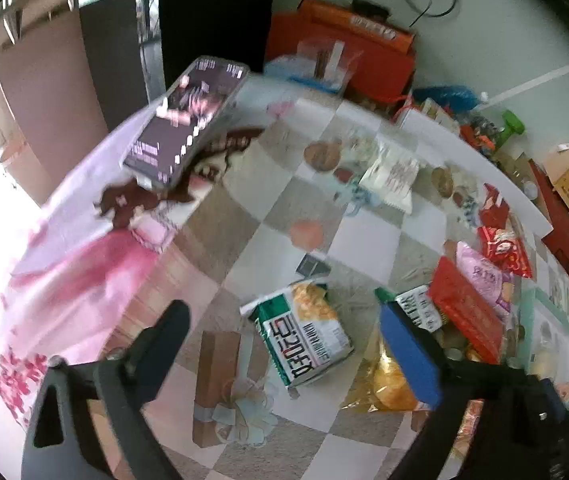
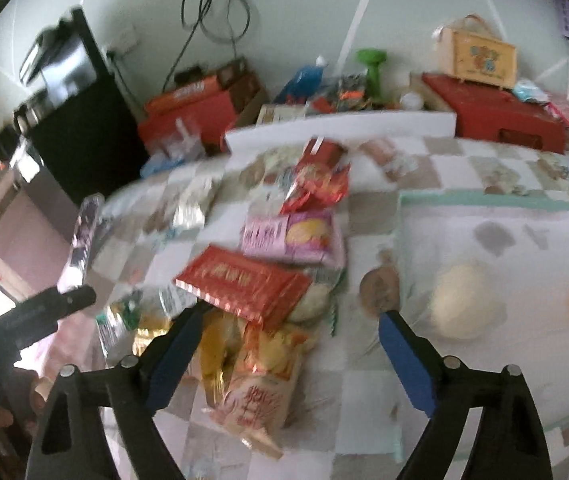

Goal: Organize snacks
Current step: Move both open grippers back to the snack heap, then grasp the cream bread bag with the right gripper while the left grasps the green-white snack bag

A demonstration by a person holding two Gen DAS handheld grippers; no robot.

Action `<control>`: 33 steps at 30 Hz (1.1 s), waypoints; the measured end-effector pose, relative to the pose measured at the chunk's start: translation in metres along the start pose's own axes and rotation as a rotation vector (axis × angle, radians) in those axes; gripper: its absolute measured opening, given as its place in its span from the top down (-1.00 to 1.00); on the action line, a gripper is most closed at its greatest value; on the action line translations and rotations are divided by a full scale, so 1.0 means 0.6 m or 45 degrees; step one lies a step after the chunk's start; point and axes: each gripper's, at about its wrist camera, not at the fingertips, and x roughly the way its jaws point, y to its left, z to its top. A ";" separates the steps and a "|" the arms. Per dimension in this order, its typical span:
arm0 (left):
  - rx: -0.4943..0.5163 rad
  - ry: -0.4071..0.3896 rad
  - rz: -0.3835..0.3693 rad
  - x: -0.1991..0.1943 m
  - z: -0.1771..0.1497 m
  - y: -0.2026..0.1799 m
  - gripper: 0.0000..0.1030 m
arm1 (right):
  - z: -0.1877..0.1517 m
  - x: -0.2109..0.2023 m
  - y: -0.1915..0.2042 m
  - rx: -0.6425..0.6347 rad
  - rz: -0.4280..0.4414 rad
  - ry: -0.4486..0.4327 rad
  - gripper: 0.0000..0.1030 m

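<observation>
Your snacks lie heaped on the checked cloth, with both grippers spread above them and nothing pinched.

In the right wrist view, the red pack point(image 2: 244, 286) sits at frame centre, just above the gap of your right gripper point(image 2: 284, 344); an orange bag point(image 2: 260, 376) lies between its spread fingers point(image 2: 404, 360), untouched. The pink pack point(image 2: 292, 236) is above the red one, and the mint tray point(image 2: 400, 208) fills the right side. In the left wrist view, the green-and-white bag point(image 1: 304, 332) lies between the wide-apart fingers of your left gripper point(image 1: 284, 344), clear of both; the yellow bag point(image 1: 388, 384) is partly behind the blue pad point(image 1: 408, 352). A phone point(image 1: 188, 124) stands at upper left.
</observation>
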 end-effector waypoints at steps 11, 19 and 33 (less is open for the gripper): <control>0.020 0.188 -0.060 0.070 -0.017 -0.018 -0.42 | -0.036 0.063 0.012 -0.042 -0.048 0.211 -0.48; 0.084 0.194 -0.014 0.085 -0.020 -0.041 -0.39 | -0.053 0.087 0.029 -0.140 -0.123 0.252 -0.43; 0.222 0.162 0.027 0.098 -0.017 -0.087 -0.01 | -0.055 0.087 0.029 -0.205 -0.213 0.217 -0.05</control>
